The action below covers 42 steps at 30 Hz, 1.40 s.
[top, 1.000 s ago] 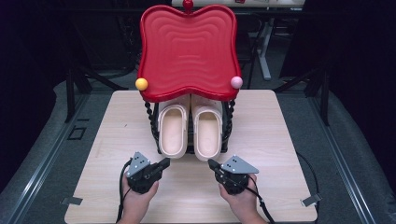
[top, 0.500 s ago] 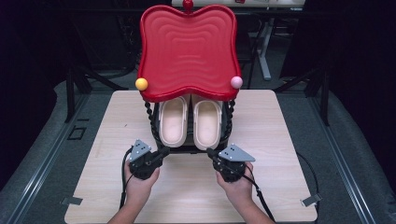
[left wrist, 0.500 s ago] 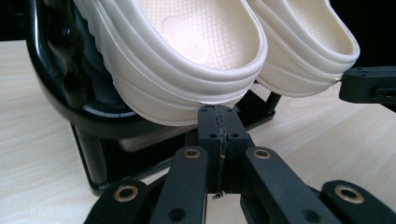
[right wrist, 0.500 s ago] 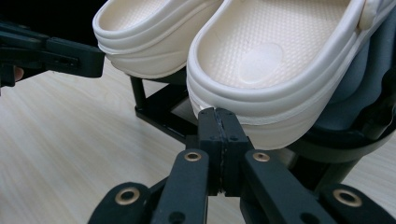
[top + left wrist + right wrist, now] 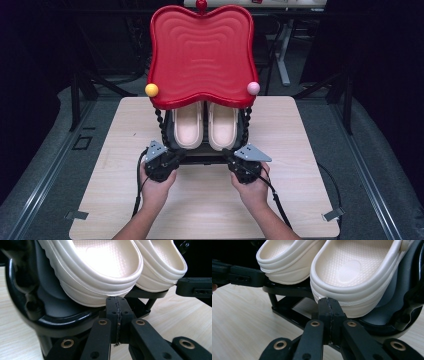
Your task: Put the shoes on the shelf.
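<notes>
2 cream clogs [image 5: 206, 126] are seen side by side on the lower black shelf [image 5: 75, 315] of a rack with a red wavy top tray [image 5: 201, 55], at 12 o'clock on the bench [image 5: 310, 150]. Left gripper [image 5: 176, 159] and right gripper [image 5: 231, 159] are held at 6 o'clock of the rack, just beside its base; fingers of both are pressed together, pinching nothing. Clogs are judged light, soft foam, slightly grippy, not fragile. The heel rim [image 5: 342, 293] nearest each gripper is judged the best hold, with fingers spread first. Rack may tip if dragged.
</notes>
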Available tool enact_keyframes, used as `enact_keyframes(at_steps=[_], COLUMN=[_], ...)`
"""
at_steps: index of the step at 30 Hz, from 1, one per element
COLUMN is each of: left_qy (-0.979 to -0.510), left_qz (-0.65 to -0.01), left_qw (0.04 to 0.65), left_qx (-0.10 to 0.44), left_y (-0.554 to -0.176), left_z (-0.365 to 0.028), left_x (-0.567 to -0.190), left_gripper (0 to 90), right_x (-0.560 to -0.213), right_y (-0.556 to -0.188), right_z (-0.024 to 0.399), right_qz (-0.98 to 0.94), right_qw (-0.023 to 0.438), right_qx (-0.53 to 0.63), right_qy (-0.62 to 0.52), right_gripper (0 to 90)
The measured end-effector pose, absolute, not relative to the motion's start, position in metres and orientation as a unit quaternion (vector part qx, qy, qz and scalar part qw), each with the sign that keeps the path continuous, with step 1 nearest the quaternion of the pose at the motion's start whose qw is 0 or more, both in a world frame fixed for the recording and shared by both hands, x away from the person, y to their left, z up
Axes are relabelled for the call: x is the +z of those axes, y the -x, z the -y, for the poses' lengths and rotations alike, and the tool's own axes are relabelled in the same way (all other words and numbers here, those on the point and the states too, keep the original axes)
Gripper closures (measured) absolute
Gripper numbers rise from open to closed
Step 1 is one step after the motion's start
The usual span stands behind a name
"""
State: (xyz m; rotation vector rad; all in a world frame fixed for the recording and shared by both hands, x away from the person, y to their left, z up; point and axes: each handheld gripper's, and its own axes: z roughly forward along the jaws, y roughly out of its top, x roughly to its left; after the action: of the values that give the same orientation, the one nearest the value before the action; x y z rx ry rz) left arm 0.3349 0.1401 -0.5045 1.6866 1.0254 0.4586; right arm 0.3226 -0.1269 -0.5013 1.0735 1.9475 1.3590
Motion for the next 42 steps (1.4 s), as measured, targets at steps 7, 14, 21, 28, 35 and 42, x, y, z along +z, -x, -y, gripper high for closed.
enact_keyframes(at_steps=[7,14,21,28,35,42], left_qy=[-0.700,-0.700,-0.701,-0.701,-0.689,-0.682], left_qz=[-0.437,-0.443,-0.438,-0.438,-0.447,-0.456], left_qw=[0.530,0.528,0.528,0.524,0.525,0.523], left_qx=[0.193,0.189,0.192,0.205,0.224,0.230], left_y=[-0.342,-0.347,-0.348,-0.342,-0.343,-0.348], left_z=[-0.136,-0.134,-0.131,-0.140,-0.149,-0.150], left_x=[-0.510,-0.511,-0.513,-0.511,-0.506,-0.506], left_gripper=[90.0,90.0,89.7,89.2,89.3,89.0], right_x=[-0.501,-0.502,-0.504,-0.502,-0.499,-0.496], right_y=[-0.329,-0.336,-0.341,-0.333,-0.335,-0.342], right_z=[0.122,0.119,0.116,0.125,0.140,0.143], right_qz=[-0.720,-0.719,-0.720,-0.718,-0.701,-0.685], right_qw=[0.265,0.262,0.260,0.274,0.288,0.297], right_qx=[0.501,0.499,0.498,0.493,0.491,0.494], right_qy=[-0.401,-0.406,-0.408,-0.408,-0.429,-0.445], right_gripper=[89.7,89.7,88.4,89.7,90.0,89.9])
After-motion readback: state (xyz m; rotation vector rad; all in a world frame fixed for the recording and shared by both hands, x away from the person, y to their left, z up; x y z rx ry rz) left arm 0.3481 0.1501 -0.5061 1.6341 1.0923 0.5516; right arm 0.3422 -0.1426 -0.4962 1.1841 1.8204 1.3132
